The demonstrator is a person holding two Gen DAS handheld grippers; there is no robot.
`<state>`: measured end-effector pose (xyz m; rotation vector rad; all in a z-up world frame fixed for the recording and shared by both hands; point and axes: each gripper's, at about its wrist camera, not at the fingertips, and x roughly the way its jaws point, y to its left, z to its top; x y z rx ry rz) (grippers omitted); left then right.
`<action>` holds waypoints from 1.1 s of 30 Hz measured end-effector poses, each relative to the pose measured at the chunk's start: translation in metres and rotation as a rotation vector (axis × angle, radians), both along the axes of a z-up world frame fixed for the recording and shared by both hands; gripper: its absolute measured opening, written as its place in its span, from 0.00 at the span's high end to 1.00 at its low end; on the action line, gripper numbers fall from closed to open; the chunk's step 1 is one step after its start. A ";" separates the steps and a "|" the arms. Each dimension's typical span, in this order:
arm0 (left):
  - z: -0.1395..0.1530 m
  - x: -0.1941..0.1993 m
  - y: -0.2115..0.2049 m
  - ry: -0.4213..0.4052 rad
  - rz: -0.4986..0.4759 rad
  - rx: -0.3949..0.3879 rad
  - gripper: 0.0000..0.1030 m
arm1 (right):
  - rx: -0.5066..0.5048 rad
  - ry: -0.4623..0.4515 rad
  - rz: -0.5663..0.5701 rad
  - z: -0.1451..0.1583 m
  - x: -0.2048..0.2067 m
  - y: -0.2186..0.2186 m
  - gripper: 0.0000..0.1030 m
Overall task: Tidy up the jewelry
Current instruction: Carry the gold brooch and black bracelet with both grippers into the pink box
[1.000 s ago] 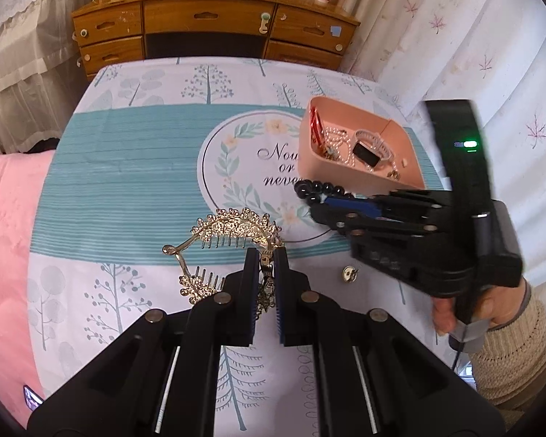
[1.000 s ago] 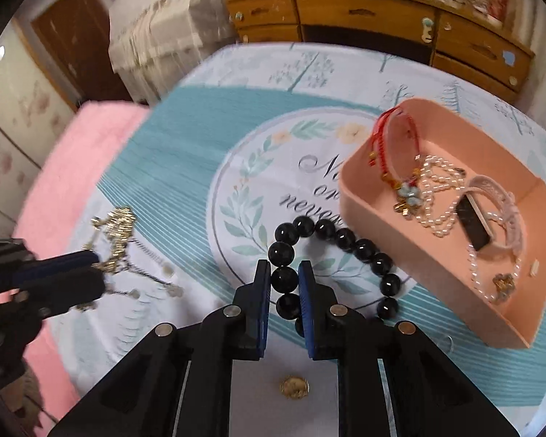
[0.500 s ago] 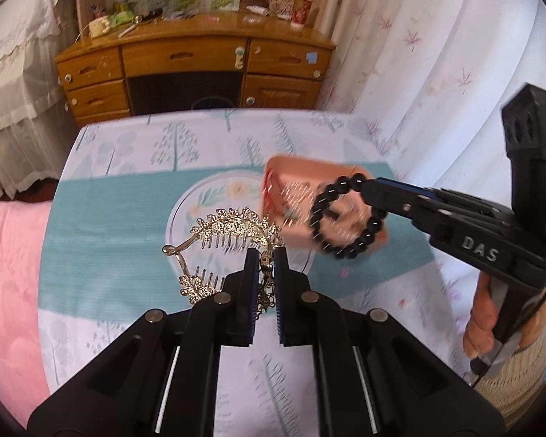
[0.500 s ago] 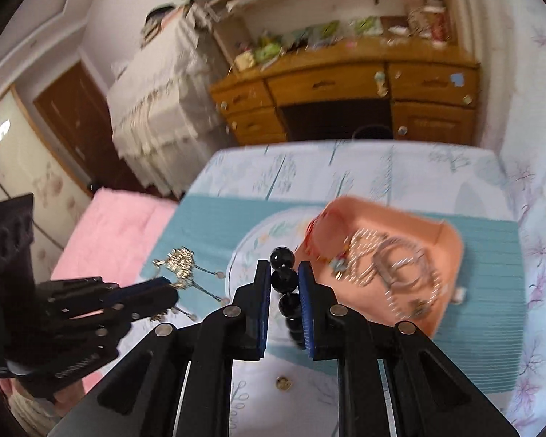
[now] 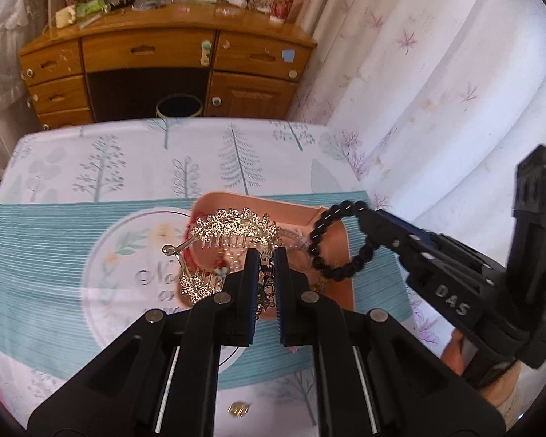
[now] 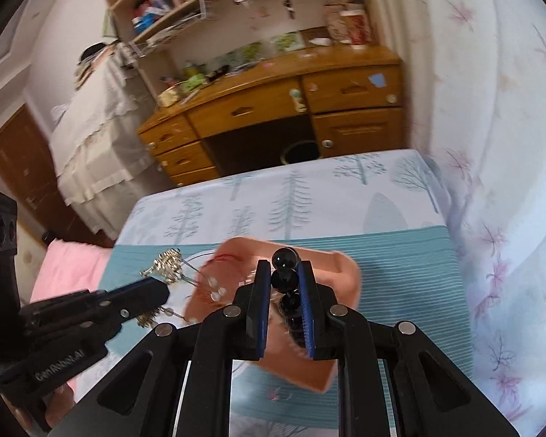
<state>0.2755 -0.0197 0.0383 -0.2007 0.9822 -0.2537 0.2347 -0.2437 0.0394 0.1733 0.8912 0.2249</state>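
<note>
My left gripper (image 5: 265,255) is shut on a gold leaf-shaped hair comb (image 5: 229,229) and holds it in the air over the left part of the pink tray (image 5: 342,255). My right gripper (image 6: 284,267) is shut on a black bead bracelet (image 6: 285,278), which hangs over the tray's right part in the left wrist view (image 5: 340,244). The tray (image 6: 345,276) holds pearl strands and a red cord, mostly hidden by the held pieces. The left gripper and comb (image 6: 165,266) show at the left of the right wrist view.
A small gold piece (image 5: 238,409) lies on the tree-print tablecloth (image 5: 109,167) near the front edge. A wooden dresser (image 5: 145,62) with a bin under it stands beyond the table. White curtains (image 5: 436,91) hang at the right; pink bedding (image 6: 69,269) lies left.
Both grippers have risen from the cloth with their pieces and moved forward, and now hang over the pink tray. The comb and bracelet left the table surface.
</note>
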 end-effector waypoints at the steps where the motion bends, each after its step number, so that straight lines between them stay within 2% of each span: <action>1: -0.007 0.005 -0.003 0.008 0.000 0.006 0.94 | -0.004 -0.003 -0.013 -0.005 0.002 -0.001 0.86; 5: -0.037 0.017 -0.010 0.037 0.004 0.029 0.94 | -0.012 -0.021 -0.045 -0.014 0.006 -0.008 0.86; 12: -0.067 0.025 -0.004 0.089 -0.001 0.014 0.94 | -0.005 0.048 0.021 -0.045 0.025 0.019 0.86; 22: -0.052 0.005 0.016 0.062 -0.001 0.007 0.93 | 0.059 0.099 0.067 -0.062 0.033 0.043 0.85; 24: -0.050 0.000 0.020 0.057 0.001 0.002 0.93 | 0.070 0.090 0.074 -0.057 0.031 0.045 0.83; 26: -0.048 -0.005 0.022 0.058 0.002 0.001 0.93 | 0.066 0.074 0.075 -0.054 0.029 0.049 0.76; 33: -0.043 -0.022 0.026 0.054 0.001 0.009 0.93 | 0.055 0.066 0.086 -0.043 0.013 0.048 0.76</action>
